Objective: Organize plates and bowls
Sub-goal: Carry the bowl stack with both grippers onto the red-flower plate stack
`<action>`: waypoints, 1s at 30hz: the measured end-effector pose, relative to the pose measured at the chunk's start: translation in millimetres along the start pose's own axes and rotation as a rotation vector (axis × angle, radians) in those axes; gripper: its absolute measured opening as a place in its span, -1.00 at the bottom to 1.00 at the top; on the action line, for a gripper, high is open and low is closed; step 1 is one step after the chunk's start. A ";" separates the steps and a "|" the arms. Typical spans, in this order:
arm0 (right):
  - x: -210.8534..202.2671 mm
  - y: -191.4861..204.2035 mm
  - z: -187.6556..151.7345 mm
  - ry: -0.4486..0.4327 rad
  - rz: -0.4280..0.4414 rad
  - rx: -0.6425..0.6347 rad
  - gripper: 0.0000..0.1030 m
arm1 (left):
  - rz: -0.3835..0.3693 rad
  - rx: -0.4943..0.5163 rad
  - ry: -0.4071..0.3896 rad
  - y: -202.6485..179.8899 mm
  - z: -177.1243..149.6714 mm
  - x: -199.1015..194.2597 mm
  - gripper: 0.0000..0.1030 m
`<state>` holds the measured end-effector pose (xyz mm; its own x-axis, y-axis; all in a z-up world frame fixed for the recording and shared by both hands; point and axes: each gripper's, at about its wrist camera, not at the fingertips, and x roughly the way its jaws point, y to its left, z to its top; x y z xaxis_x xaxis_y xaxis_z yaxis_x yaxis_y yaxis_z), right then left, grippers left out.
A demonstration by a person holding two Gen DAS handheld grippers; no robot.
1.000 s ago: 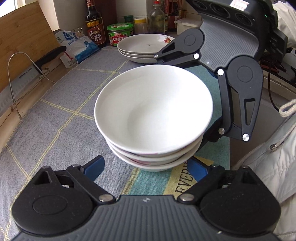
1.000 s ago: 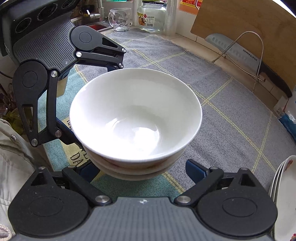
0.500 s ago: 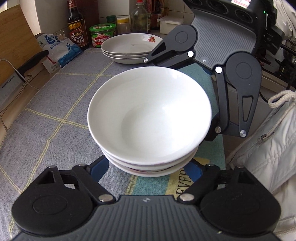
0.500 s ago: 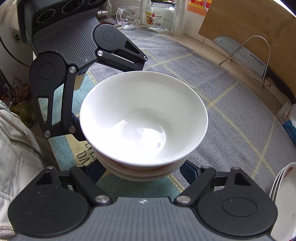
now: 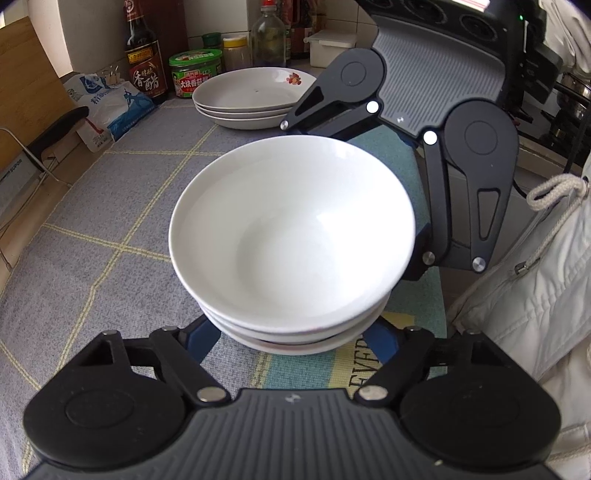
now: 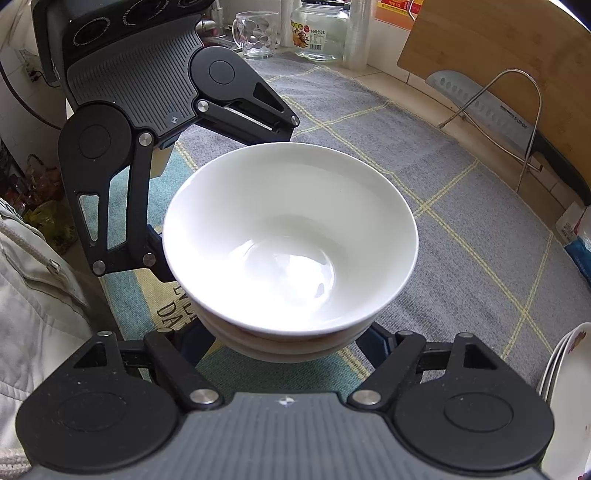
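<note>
A stack of three white bowls [image 5: 291, 236] is held between my two grippers above the grey checked cloth; it also shows in the right wrist view [image 6: 291, 240]. My left gripper [image 5: 295, 336] has its blue fingers spread wide around the stack's underside on one side. My right gripper [image 6: 291, 341] does the same from the opposite side. Each gripper faces the other across the bowls. A stack of three white plates [image 5: 255, 98] with a red flower print sits at the far end of the cloth; its edge shows in the right wrist view [image 6: 565, 373].
Sauce bottles and jars [image 5: 144, 62] and a blue-white bag [image 5: 110, 107] stand behind the plates. A cutting board [image 6: 498, 51] and a cleaver [image 6: 491, 107] in a wire rack lean at the wall. A glass mug [image 6: 256, 35] and jar [image 6: 319, 31] stand at the back.
Both grippers have carried the bowl stack along the cloth toward the plates, which now look closer in the left wrist view. The grip on the bowls looks unchanged.
</note>
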<state>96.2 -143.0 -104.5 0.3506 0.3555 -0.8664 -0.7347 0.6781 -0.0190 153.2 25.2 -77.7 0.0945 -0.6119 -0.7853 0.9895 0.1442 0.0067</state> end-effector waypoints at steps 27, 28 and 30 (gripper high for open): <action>-82.3 -95.0 -47.4 -0.023 -0.098 -0.023 0.64 | 0.086 0.048 -0.078 9.0 116.7 44.1 0.60; -85.8 -101.6 -49.8 -0.023 -0.106 -0.024 0.64 | 0.090 0.053 -0.082 9.5 122.0 48.0 0.60; -92.9 -114.5 -55.9 -0.022 -0.123 -0.026 0.64 | 0.095 0.062 -0.095 11.1 134.2 56.8 0.60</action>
<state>115.3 -289.7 -49.7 0.4512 0.2853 -0.8456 -0.7001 0.7008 -0.1371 184.2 -112.4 -39.2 0.1953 -0.6687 -0.7174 0.9801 0.1587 0.1190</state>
